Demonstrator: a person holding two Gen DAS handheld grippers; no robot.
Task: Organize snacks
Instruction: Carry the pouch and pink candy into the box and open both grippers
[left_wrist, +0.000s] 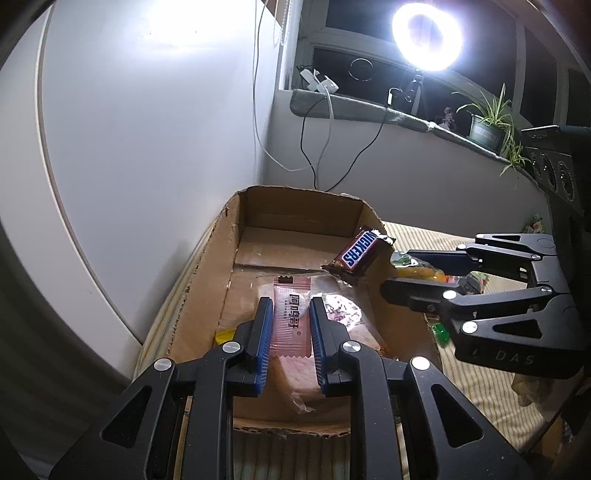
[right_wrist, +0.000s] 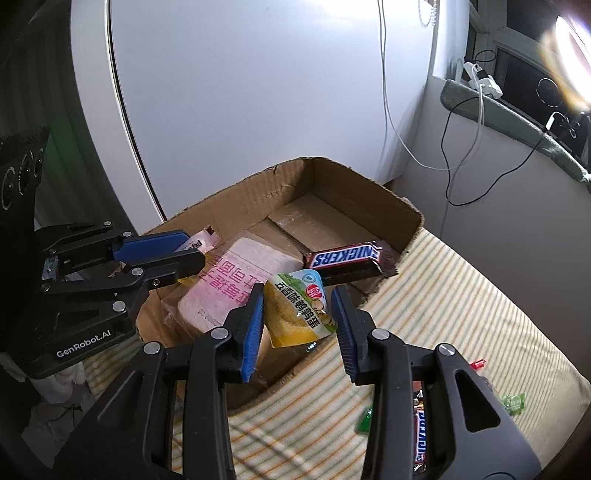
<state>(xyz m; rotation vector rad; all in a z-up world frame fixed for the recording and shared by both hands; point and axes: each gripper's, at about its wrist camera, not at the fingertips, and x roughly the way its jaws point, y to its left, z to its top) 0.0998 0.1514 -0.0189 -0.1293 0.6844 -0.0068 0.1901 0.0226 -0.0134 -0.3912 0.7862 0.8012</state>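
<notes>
A cardboard box sits on a striped cloth. My left gripper is shut on a clear pink-striped snack packet and holds it over the box. My right gripper is open at the box's right rim; a yellow-green egg snack pouch lies between its fingers, apart from the right one. A Snickers bar leans on the box's right wall. A pink bread pack lies inside the box.
Another Snickers bar and green and red candies lie on the striped cloth to the right. A white curved panel stands behind the box. A window ledge with cables, a plant and a ring light is far right.
</notes>
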